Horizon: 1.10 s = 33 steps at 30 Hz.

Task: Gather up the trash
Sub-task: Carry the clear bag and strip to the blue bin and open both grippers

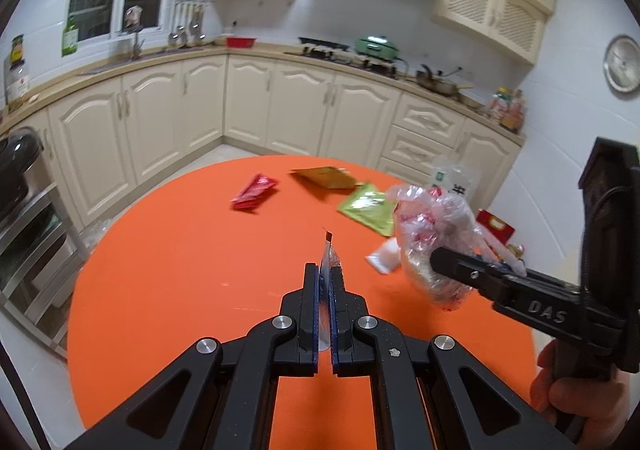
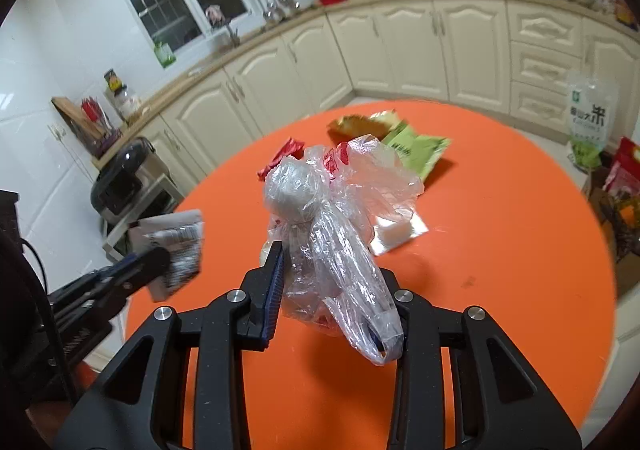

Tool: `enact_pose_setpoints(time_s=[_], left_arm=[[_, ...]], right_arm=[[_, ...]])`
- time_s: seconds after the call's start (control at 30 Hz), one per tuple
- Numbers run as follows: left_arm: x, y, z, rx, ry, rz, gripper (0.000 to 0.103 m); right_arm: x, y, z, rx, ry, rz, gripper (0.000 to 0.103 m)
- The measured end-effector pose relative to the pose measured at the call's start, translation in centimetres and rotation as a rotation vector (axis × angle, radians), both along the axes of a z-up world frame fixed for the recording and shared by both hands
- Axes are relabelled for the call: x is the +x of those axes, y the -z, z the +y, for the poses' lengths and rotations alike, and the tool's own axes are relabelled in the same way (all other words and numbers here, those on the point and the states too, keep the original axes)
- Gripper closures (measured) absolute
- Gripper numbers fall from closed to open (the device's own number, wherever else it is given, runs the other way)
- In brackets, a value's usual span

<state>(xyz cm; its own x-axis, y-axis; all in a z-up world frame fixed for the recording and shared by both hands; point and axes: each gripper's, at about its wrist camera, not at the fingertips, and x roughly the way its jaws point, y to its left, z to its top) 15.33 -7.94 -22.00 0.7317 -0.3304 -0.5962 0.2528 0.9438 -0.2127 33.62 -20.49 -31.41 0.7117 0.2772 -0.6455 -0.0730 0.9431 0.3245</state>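
My left gripper [image 1: 325, 270] is shut on a thin white printed wrapper [image 1: 328, 256], seen edge-on; the right wrist view shows that wrapper [image 2: 176, 242] held flat above the table's left edge. My right gripper [image 2: 320, 254] is shut on a crumpled clear plastic bag [image 2: 340, 218] with red print, held above the orange round table [image 2: 500, 250]; the bag also shows in the left wrist view [image 1: 432, 234]. On the table lie a red packet [image 1: 254, 194], a brown packet [image 1: 324, 178], a green packet [image 1: 368, 208] and a small white packet [image 1: 384, 256].
Cream kitchen cabinets [image 1: 200, 110] curve behind the table. A metal rack with a black cooker [image 2: 120, 178] stands at the left. A rice bag [image 2: 590, 118] and boxes [image 2: 624, 186] of goods stand on the floor at the right.
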Motion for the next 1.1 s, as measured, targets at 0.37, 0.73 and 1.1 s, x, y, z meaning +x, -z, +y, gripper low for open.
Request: enact_pose_setpoints(time_s=[0.37,0.73,1.1], left_arm=[[-4.5,-3.7,-9.0,0.009,0.155,-0.063,0.103],[-6.5,-6.2,-17.8,0.011,0.302,-0.109,0.103],[-2.9,-4.0,-28.2,0.039,0.422,-0.062,0.103]], right_arm=[[-9.3,-5.1,-7.5,0.024,0.144,-0.133,0.072],[-17.6,-7.8,-16.4,0.032,0.324,-0.218,0.072],[-21.4,-5.0,-25.3,0.061,0.491,-0.179,0.072]])
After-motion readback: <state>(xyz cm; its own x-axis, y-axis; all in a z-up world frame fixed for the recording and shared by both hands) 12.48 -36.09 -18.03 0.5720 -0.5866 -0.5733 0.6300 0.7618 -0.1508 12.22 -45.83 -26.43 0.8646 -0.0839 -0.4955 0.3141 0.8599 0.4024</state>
